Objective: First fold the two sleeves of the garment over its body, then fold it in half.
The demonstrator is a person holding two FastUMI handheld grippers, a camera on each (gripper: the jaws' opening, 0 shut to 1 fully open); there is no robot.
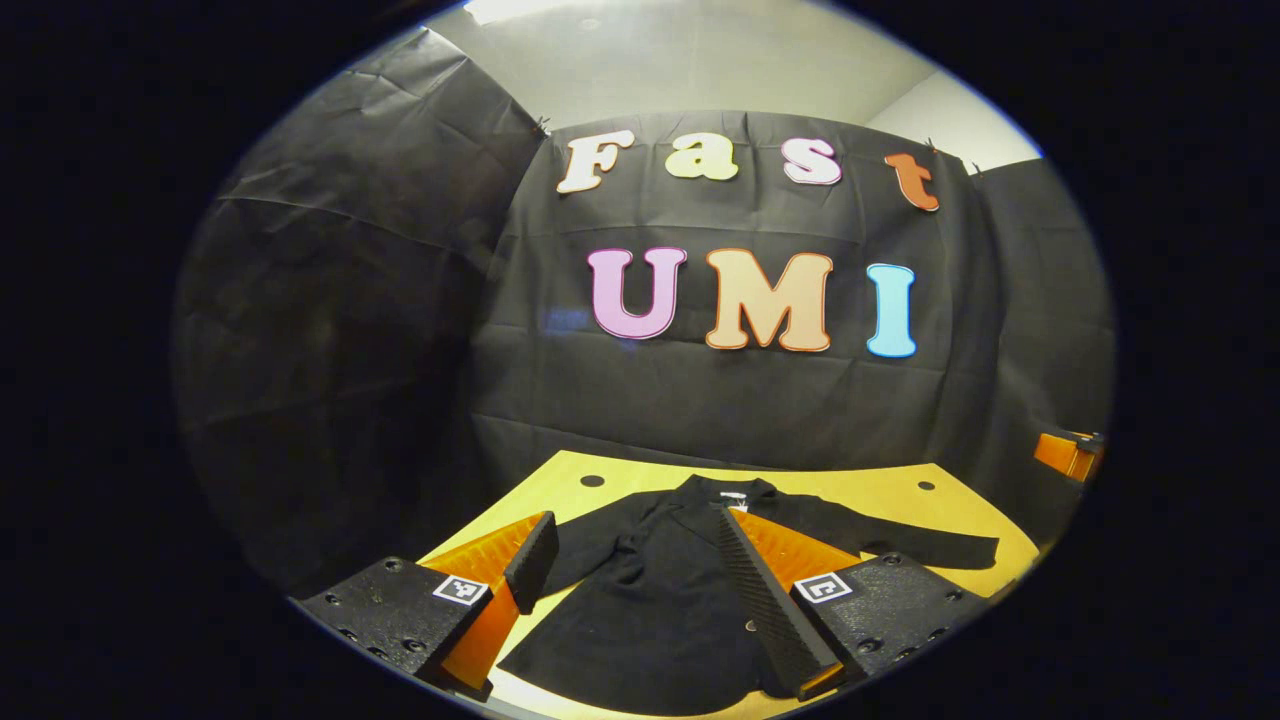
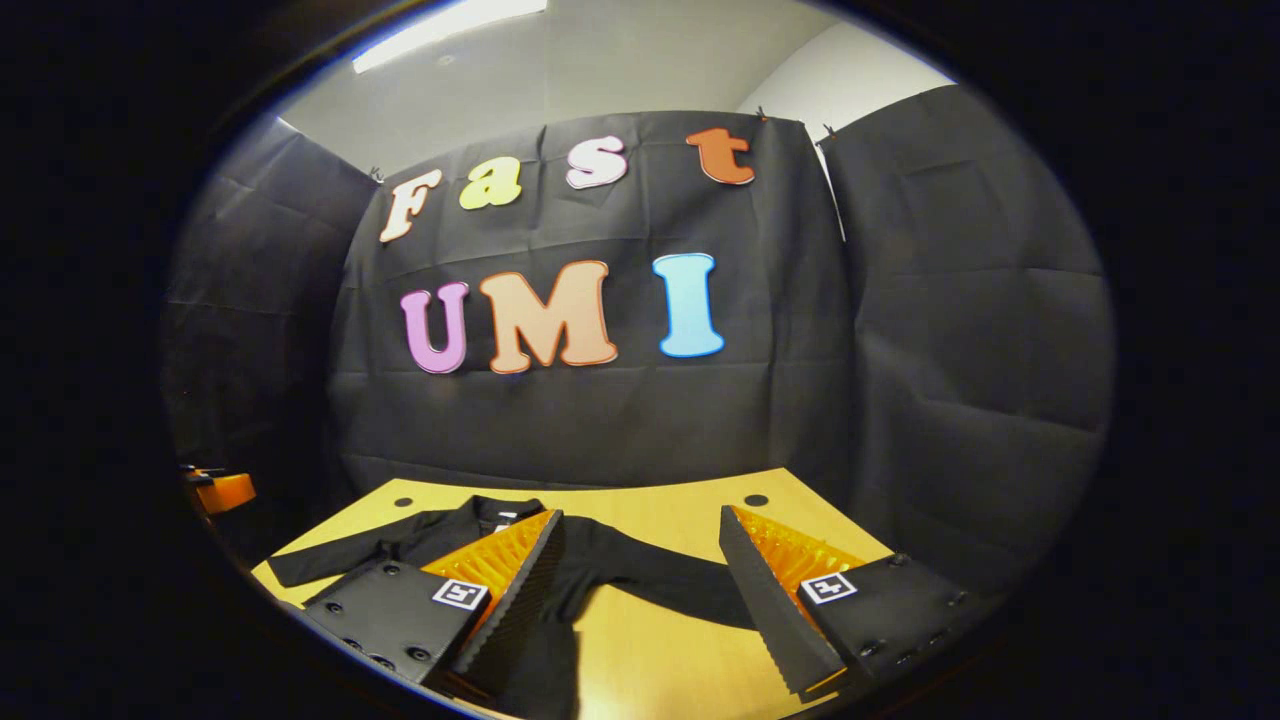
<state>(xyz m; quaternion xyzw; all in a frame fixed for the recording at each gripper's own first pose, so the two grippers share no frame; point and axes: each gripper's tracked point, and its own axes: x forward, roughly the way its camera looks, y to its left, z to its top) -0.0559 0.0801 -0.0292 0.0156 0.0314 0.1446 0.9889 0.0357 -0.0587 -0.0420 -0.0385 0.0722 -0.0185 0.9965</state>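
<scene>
- Left gripper (image 1: 634, 552): fingers apart, above the garment (image 1: 660, 610) spread on the table (image 1: 880, 495).
- Right gripper (image 2: 640, 550): fingers apart, over one outstretched sleeve (image 2: 660, 585).

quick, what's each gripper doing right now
Left gripper: open, holding nothing, above the black garment.
Right gripper: open, holding nothing.

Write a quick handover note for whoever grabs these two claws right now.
Left claw: open, holding nothing, above the garment.
Right claw: open, holding nothing, over the right sleeve.
The black garment lies flat on the yellow table, collar toward the booth's wall, both sleeves spread out.
Done: nothing folded.
Left: fold both sleeves over the body, then fold it in half.
</scene>
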